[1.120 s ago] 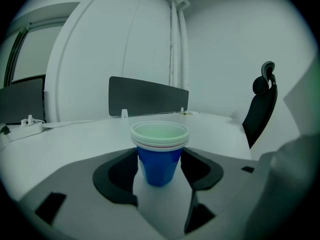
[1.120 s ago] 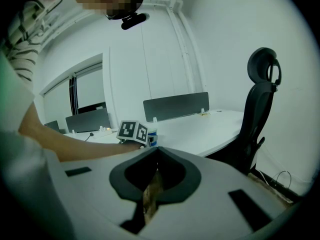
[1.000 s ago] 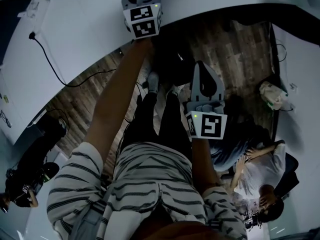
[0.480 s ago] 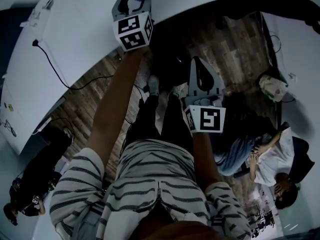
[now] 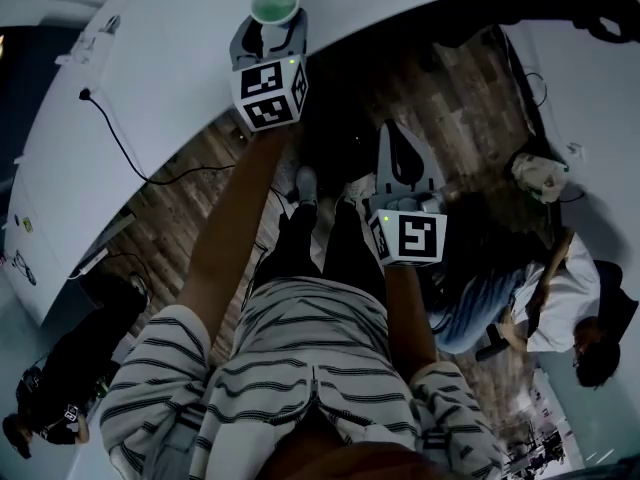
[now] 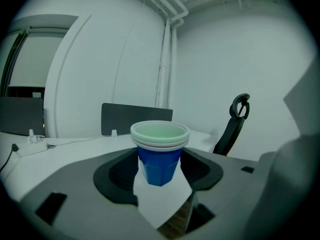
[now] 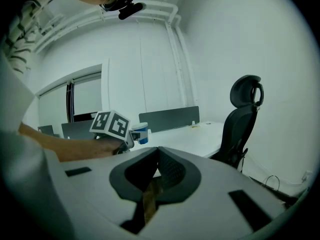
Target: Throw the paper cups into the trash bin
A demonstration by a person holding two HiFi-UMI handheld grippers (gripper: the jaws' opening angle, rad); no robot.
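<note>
A stack of blue paper cups with white rims stands upright between my left gripper's jaws, which press on both its sides. In the head view the cups show from above over the white table, near its edge, with my left gripper shut on them. My right gripper hangs over the wooden floor, its jaws shut with nothing between them. The right gripper view shows the left gripper's marker cube and the cups beyond my right gripper. No trash bin is plainly in view.
A black cable runs across the white table. A pale bag-like thing lies on the floor at right. One person sits at lower right, another at lower left. A black office chair stands by the table.
My left gripper has drawn slightly back toward the table's edge with the cups in it. The head view has shifted. My right gripper has hardly moved.
</note>
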